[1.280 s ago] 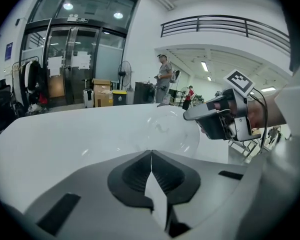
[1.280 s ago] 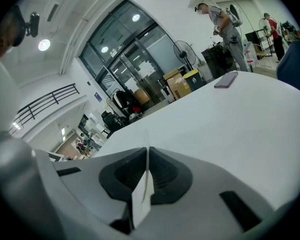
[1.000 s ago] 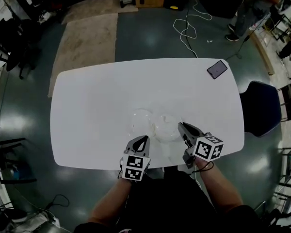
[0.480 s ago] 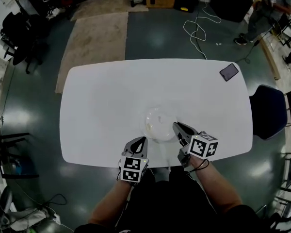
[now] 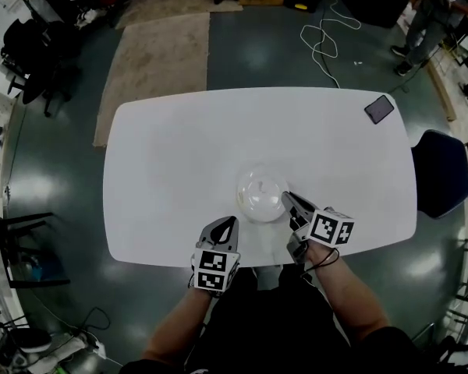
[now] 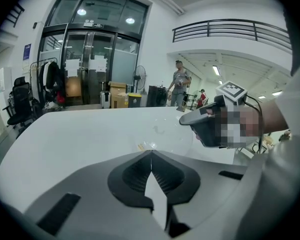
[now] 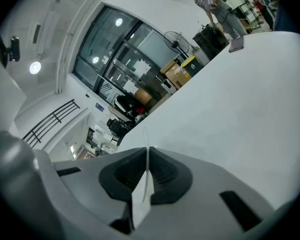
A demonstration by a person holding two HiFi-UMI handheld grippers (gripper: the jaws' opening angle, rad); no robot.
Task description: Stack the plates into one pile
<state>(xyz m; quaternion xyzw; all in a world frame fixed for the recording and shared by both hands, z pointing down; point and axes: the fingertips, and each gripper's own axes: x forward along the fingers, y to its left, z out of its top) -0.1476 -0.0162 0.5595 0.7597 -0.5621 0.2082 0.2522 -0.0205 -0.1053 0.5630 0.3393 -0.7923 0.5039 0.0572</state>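
**A:** Where are the plates?

**B:** Just below the middle of the head view, on the white table (image 5: 179,146). The clear plates (image 5: 261,192) read as one round shape, seemingly one on the other. They are see-through, so I cannot count them for sure.

**A:** And the claws?

**B:** The right gripper (image 5: 289,201) sits at the lower-right edge of the plates. In the right gripper view its jaws are pinched almost together on a thin plate rim (image 7: 146,136) that stands up between them. The left gripper (image 5: 228,223) is lower left of the plates and apart from them, with its jaws fully together and nothing between them.

**A:** So which step is this?

**B:** The setting down, I judge. The held plate looks to be over its fellow, and the pinch is not yet let go.

**A:** What does the next move need?

**B:** Probably a check that the rims line up, then letting the plate settle flat. After that, part the right jaws and draw back toward the lower right without dragging the rim. Slick clear ware could slide, so the left gripper might steady the other side.
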